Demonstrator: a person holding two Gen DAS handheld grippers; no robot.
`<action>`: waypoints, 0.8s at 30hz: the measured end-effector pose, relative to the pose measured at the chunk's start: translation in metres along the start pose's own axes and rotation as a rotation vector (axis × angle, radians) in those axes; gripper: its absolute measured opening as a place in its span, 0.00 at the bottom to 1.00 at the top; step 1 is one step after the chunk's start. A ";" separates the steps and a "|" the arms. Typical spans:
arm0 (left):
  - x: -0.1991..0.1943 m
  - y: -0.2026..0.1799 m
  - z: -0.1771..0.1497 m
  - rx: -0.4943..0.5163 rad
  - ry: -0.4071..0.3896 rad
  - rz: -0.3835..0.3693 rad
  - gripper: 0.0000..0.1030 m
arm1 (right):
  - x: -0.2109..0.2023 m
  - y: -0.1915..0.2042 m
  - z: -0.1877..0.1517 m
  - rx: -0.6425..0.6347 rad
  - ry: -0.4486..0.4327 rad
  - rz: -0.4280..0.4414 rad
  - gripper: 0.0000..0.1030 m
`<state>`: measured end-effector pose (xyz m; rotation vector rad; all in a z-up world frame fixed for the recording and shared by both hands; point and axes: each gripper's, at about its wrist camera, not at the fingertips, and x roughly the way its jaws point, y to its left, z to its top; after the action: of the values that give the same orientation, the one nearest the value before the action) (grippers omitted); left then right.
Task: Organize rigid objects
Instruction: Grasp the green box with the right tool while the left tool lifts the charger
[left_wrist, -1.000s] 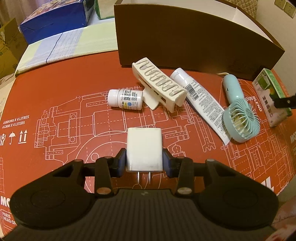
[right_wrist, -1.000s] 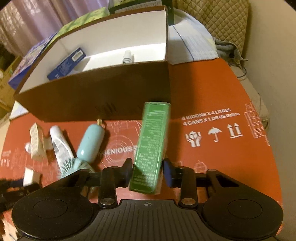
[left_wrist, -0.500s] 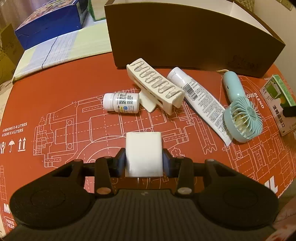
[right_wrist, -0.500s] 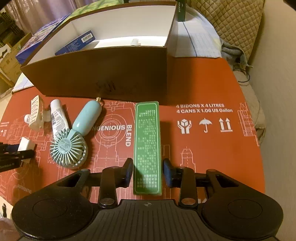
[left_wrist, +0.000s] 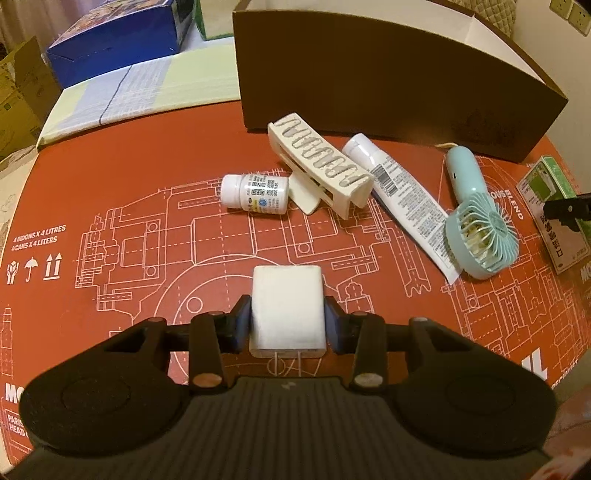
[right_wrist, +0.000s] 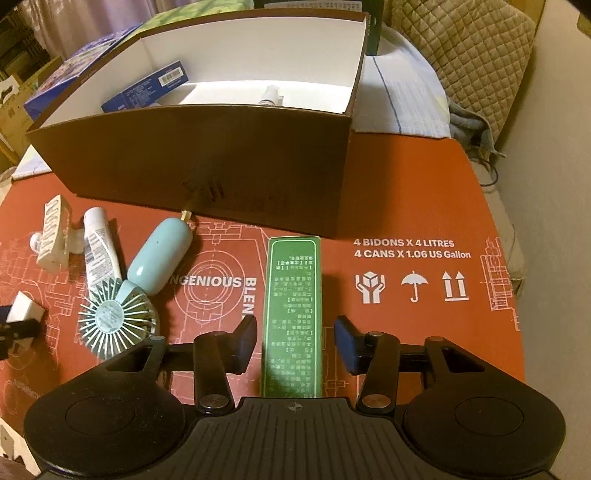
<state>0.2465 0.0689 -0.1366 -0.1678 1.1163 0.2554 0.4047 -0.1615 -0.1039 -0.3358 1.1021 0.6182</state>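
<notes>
Right wrist: green box (right_wrist: 293, 317) lengthwise toward carton (right_wrist: 207, 162)

From my seat the red printed mat (left_wrist: 155, 192) looks like matt card — flat, with no glare. The tall brown cardboard box (right_wrist: 207, 158) is dull outside and smooth white inside. My left gripper (left_wrist: 287, 325) presses a white plastic charger block (left_wrist: 286, 302), satin and slightly scuffed. The pale blue plastic hand fan (left_wrist: 476, 221) is smooth — faintly shiny. The green paper carton (right_wrist: 291, 314) looks lightly glossy.
</notes>
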 end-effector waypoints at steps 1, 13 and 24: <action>0.000 0.000 0.002 0.000 -0.003 0.000 0.35 | 0.000 0.000 0.000 -0.010 0.000 0.003 0.26; -0.014 -0.009 0.009 0.022 -0.061 -0.024 0.35 | -0.024 0.000 -0.008 -0.012 -0.049 0.029 0.26; -0.050 -0.018 0.024 0.023 -0.156 -0.052 0.35 | -0.059 0.008 -0.006 -0.032 -0.107 0.064 0.26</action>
<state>0.2517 0.0524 -0.0809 -0.1540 0.9589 0.2060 0.3777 -0.1760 -0.0526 -0.2926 1.0042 0.7034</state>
